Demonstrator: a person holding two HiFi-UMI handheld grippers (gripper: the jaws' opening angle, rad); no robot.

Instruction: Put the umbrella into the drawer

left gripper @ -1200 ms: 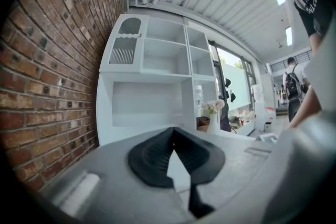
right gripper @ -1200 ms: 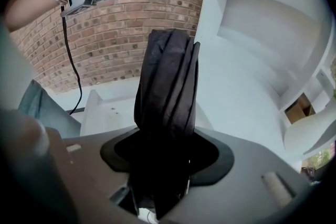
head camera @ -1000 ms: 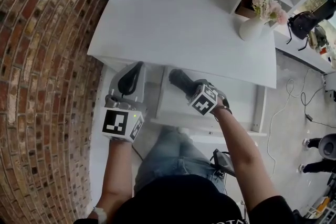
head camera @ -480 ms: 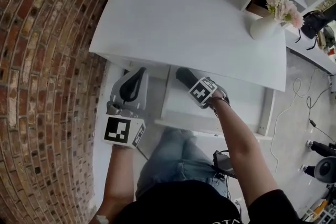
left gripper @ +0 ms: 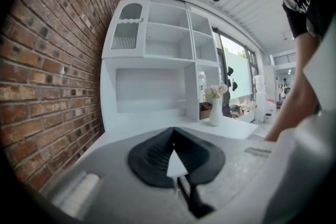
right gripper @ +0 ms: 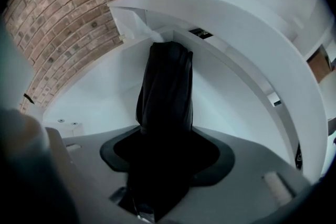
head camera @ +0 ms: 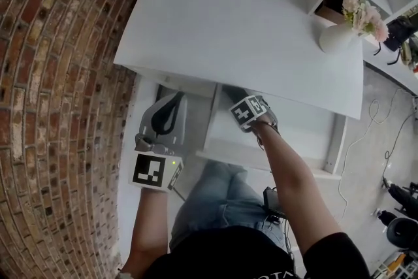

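Umbrella [right gripper: 165,86] folded up and clamped in the fingers [right gripper: 212,157] of the right gripper [head camera: 248,109], poked tip-first into the open drawer [head camera: 300,134] under the bench [head camera: 228,23], probably to slide in lengthwise, left gripper [left gripper: 173,139] empty, fingers together, parked just left of it.

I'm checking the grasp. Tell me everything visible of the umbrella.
The umbrella is black, folded into a compact bundle of creased fabric. The right gripper is shut on its near end. It points away from the gripper into the open white drawer, beneath the desk top. Whether its far tip touches the drawer cannot be told.
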